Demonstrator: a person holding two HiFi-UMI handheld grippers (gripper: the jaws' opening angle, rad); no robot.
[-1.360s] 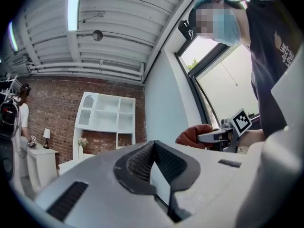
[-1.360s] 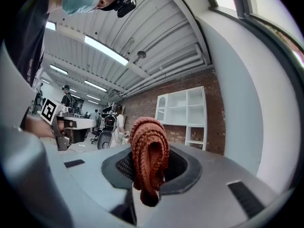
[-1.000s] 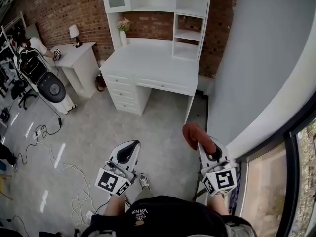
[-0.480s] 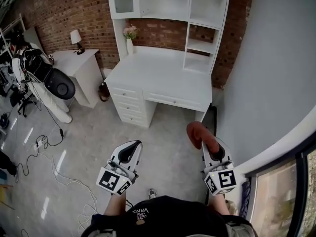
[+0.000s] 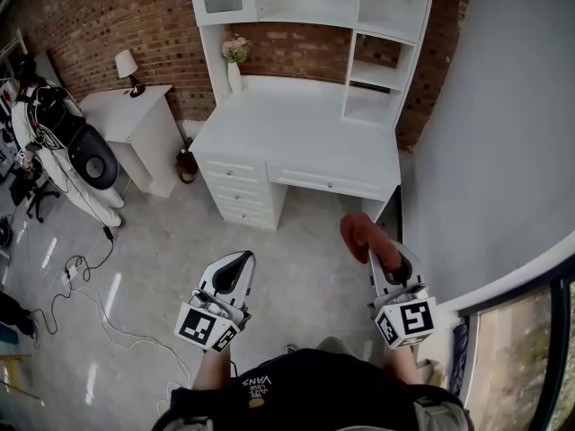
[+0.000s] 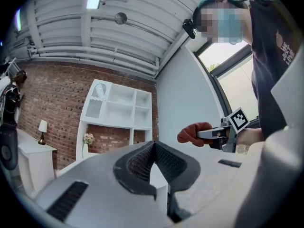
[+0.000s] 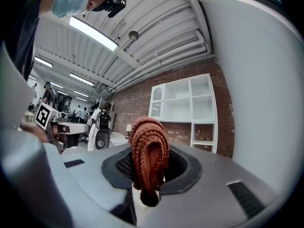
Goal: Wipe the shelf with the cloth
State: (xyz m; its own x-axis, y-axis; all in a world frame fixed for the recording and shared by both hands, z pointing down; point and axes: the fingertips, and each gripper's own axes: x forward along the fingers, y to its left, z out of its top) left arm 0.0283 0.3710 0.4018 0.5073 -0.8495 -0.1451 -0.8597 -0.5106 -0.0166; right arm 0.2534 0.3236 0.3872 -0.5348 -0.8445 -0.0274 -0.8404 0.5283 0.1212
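- The right gripper (image 5: 384,264) is held low at the right of the head view. Its jaws are closed on a folded rust-red knitted cloth (image 7: 149,148), which stands up between the pads and bulges past the jaw tips.
- The left gripper (image 6: 153,158) is held at the left of the head view, about level with the right gripper and well apart from it. Its jaws are closed on each other, the pads meeting along one seam, with nothing between them.
- The shelf (image 5: 314,3) is a white unit of open compartments with a glazed door at its upper left. It stands on the back of a white table (image 5: 296,128) against a brick wall (image 5: 108,16).
- The cloth is in the air above the floor (image 5: 162,232), in front of the table's right end and well apart from the shelf.
- A vase (image 5: 234,72) of flowers stands at the table's back left corner, just beside the shelf's left upright.
- Left of the table stands a small white cabinet (image 5: 139,119) carrying a lamp (image 5: 126,64).
- Loose cables (image 5: 85,272) lie on the floor at the left.
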